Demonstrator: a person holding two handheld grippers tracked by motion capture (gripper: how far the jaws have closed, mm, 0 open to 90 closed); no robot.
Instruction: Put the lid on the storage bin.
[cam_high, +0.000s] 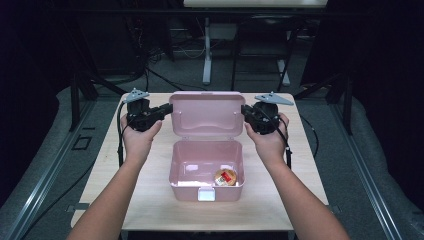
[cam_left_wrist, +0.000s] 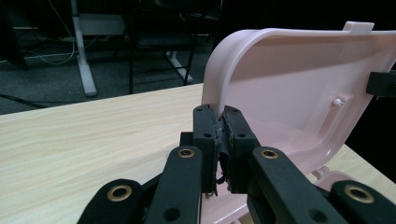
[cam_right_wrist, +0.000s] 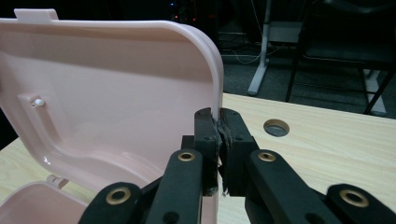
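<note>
Left tongs (cam_high: 169, 107): clenched on the lid (cam_high: 206, 114) edge at 9 o'clock. Right tongs (cam_high: 244, 110): clenched on the lid edge at 3 o'clock. Lid: pink, raised upright at 12 o'clock of the box (cam_high: 182, 165). Box: mid-bench (cam_high: 150, 200), open; wrapped snack (cam_high: 225, 177) at its 4 o'clock corner.

The left black two-jaw gripper (cam_high: 169, 108) carries a grey three-cornered plate (cam_high: 136, 94) on top, and a black cable (cam_high: 120, 135) trails down from it. The right black two-jaw gripper (cam_high: 244, 109) bears a like grey plate (cam_high: 274, 98) and its own black cable (cam_high: 287, 145). In the gripper views each jaw is a matt black block with small dark screw holes, worn ragged along its inner pad edge, mounted on black link arms pinned by brass-coloured rings (cam_left_wrist: 186, 153). The person's forearms (cam_high: 112, 200) are bare, without sleeves
</note>
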